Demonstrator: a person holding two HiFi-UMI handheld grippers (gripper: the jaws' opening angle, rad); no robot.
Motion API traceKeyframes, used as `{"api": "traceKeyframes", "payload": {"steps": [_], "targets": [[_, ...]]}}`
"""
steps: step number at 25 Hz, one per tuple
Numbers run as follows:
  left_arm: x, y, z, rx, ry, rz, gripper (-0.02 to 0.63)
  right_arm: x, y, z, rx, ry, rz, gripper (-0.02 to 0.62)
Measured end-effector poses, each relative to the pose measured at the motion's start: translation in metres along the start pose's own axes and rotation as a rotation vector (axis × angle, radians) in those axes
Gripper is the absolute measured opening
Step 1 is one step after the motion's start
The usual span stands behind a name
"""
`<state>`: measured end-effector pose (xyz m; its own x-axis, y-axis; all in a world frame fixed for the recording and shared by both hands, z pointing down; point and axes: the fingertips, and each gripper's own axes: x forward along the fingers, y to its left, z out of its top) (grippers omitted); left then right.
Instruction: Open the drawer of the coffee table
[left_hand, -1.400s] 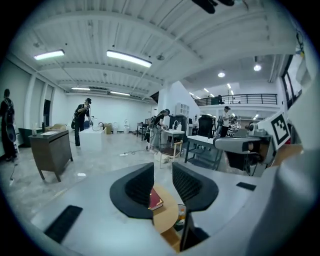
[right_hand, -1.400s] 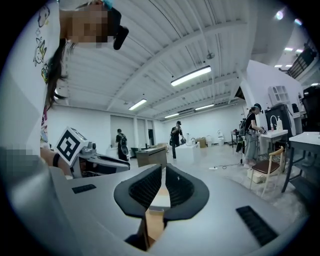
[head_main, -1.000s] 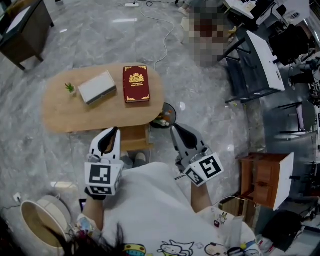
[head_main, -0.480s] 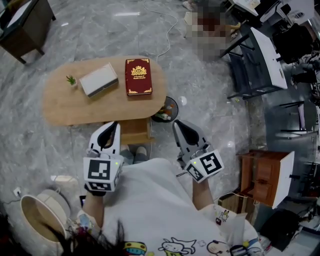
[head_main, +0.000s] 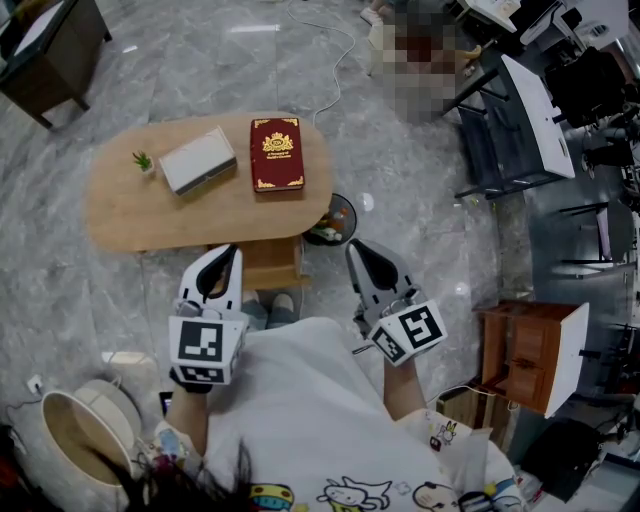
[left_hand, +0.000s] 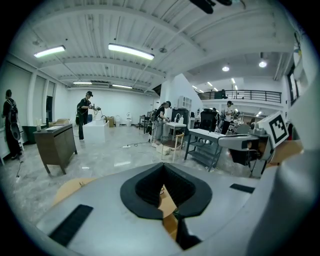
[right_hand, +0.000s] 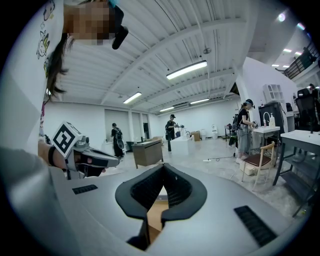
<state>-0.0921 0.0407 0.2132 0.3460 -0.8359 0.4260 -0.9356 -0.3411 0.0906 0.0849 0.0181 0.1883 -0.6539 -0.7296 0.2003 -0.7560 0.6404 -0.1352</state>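
A: Since the table (head_main: 130, 215) lies ahead of the person with its long axis running left to right, where is the drawer?

B: Under the near long edge, towards the table's right end. It's the wooden piece that shows just below the tabletop, the drawer (head_main: 270, 268). Its front faces the person, so I'd judge the pull comes straight back towards the body.

A: And the grippers?

B: Both hang in front of the chest and point at the table. In the head view, the left gripper (head_main: 231, 252) has its tip just beside the drawer's left edge. The right gripper (head_main: 351, 246) sits off to the drawer's right, nearer the bowl (head_main: 330, 222) on the floor. The left looks the nearer one, though I can't tell whether it is level with the drawer or above it.

A: Jaws?

B: Together on both, with nothing between them — each gripper view shows the dark pads (left_hand: 145, 189) meeting at the tip. They'd need to part before taking a handle, and I can't make one out from here.

A: Anything in the way?

B: A book (head_main: 277, 153), a box (head_main: 197, 160) and a small plant (head_main: 143, 160), all up on the tabletop, clear of the drawer front.
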Motion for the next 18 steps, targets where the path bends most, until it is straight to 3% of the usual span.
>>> {"api": "traceKeyframes", "payload": {"steps": [18], "targets": [[-0.0025, 0.0044, 0.0011, 0.012, -0.005, 0.021, 0.005, 0.0036, 0.0013, -0.0018, 0.009, 0.002, 0.013, -0.002]]}}
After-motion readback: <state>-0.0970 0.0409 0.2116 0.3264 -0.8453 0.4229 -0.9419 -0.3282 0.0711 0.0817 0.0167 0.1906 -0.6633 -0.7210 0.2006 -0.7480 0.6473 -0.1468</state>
